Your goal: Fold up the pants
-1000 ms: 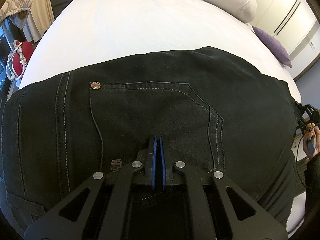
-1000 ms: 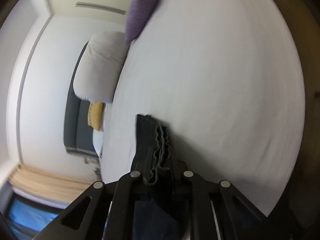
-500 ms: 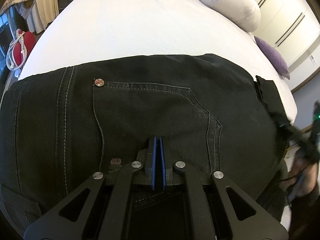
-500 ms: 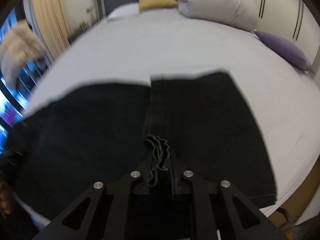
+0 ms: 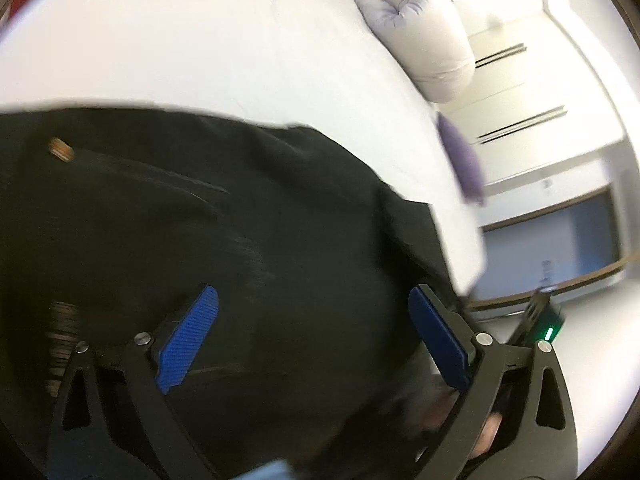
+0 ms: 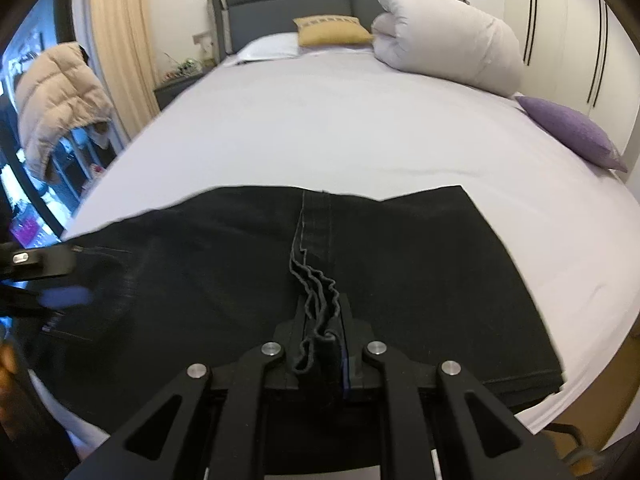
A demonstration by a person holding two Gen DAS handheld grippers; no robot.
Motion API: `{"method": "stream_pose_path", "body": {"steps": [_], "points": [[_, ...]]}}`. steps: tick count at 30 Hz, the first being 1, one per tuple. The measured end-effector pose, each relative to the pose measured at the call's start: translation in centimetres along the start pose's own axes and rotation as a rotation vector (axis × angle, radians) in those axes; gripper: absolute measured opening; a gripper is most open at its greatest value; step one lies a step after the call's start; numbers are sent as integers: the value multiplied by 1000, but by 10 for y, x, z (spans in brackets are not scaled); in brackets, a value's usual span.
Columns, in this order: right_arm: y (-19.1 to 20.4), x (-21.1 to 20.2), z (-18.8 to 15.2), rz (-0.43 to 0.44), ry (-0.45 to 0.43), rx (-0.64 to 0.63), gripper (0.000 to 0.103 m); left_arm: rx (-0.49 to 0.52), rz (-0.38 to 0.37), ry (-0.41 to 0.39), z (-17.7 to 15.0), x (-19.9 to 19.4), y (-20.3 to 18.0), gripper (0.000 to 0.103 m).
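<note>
Black pants [image 6: 420, 264] lie folded across the near end of the white bed [image 6: 340, 132]. My right gripper [image 6: 322, 322] is shut on a bunched stack of their hem edges, low over the middle of the fabric. In the left wrist view my left gripper [image 5: 312, 320] hovers over the pocket side of the pants [image 5: 240, 220]. Its jaws are opening, blue pads [image 5: 188, 340] spread wide, with cloth below them but not pinched. The right wrist view shows that left gripper [image 6: 44, 276] blurred at the far left edge.
A rolled white duvet [image 6: 448, 52] and a yellow cushion [image 6: 332, 30] lie by the dark headboard. A purple pillow [image 6: 568, 132] sits at the bed's right edge, beside wardrobe doors [image 6: 580, 40]. A beige jacket [image 6: 56, 96] hangs at the left.
My left jaws went from shut on the pants to wide apart, and that gripper rolled and rose a little. My right gripper swung the hem across onto the spread pants and levelled out.
</note>
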State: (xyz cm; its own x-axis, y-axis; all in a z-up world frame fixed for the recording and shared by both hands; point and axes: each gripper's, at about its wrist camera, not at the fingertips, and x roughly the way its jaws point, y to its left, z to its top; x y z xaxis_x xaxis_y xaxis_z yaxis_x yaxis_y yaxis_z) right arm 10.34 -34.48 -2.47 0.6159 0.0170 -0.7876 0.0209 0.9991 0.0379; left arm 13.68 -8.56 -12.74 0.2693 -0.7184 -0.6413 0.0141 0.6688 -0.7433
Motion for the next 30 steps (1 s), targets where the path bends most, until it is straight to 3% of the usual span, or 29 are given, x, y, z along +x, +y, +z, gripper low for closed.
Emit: {"method": "stream_pose_path", "body": {"steps": [8, 14, 15, 16, 18, 22, 30], "points": [[72, -12, -8, 113, -6, -78, 13, -94, -131, 127, 15, 45, -5, 97], [96, -16, -16, 167, 1, -111, 13, -129, -142, 159, 28, 58, -2, 94], [100, -16, -17, 169, 1, -122, 13, -119, -155, 158, 31, 59, -5, 80], [103, -15, -16, 170, 3, -128, 13, -108, -161, 165, 34, 60, -6, 52], [104, -14, -17, 169, 8, -132, 13, -80, -123, 188, 38, 63, -9, 26], [105, -13, -16, 176, 13, -130, 13, -19, -76, 188, 43, 59, -10, 14], [125, -1, -16, 196, 40, -175, 13, -36, -5, 159, 45, 58, 7, 14]]}}
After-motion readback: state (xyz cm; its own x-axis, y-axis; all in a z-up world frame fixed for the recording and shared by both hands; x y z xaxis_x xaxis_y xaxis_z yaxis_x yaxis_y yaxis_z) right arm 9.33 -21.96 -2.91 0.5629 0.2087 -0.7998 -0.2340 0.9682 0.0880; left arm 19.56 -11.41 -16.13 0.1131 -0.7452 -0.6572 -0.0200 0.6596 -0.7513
